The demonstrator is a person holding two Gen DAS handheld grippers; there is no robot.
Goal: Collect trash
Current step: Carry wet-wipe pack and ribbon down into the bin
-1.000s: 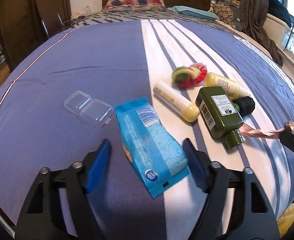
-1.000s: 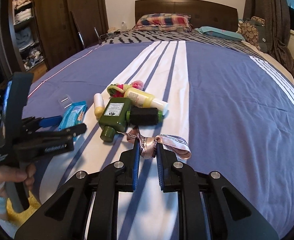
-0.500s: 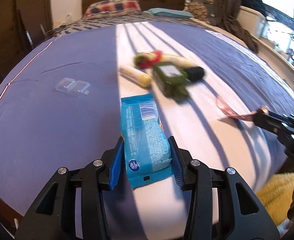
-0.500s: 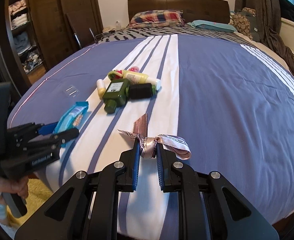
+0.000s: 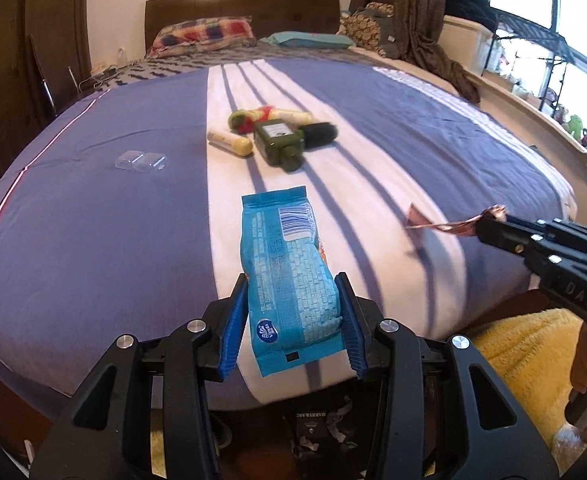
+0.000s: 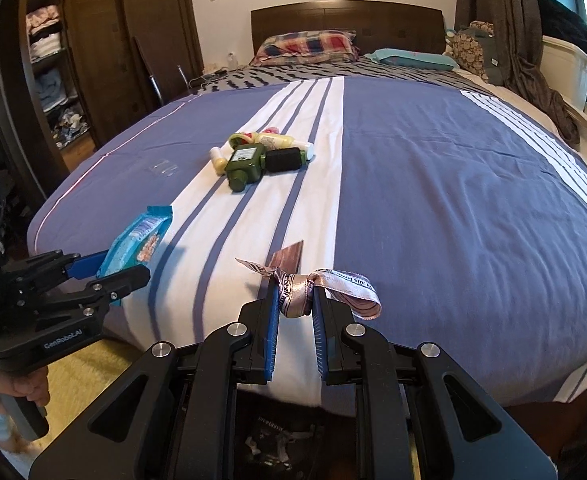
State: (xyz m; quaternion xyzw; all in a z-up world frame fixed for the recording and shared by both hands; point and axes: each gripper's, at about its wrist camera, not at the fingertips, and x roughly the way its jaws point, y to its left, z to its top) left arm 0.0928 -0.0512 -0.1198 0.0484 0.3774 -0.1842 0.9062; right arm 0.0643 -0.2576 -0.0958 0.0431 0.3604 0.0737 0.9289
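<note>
My left gripper point(image 5: 291, 320) is shut on a blue snack packet point(image 5: 287, 268) and holds it above the near edge of the bed; it also shows in the right wrist view point(image 6: 139, 242). My right gripper point(image 6: 295, 300) is shut on a pink printed ribbon point(image 6: 333, 284), held over the bed's foot; the ribbon also shows in the left wrist view point(image 5: 453, 222). A dark bin with crumpled paper point(image 5: 317, 428) sits on the floor below both grippers, also in the right wrist view point(image 6: 277, 436).
On the striped bedspread point(image 6: 453, 184) lie a green bottle point(image 5: 279, 144), a yellow tube point(image 5: 229, 142), a black item point(image 5: 321, 132), a red-green scrunchie point(image 5: 249, 116) and a clear plastic case point(image 5: 141, 160). A yellow rug point(image 5: 525, 364) covers the floor.
My left gripper closed on the blue packet and lifted it back toward the bed's foot. My right gripper pulled back with the ribbon. Both now hang over the bed edge above the bin.
</note>
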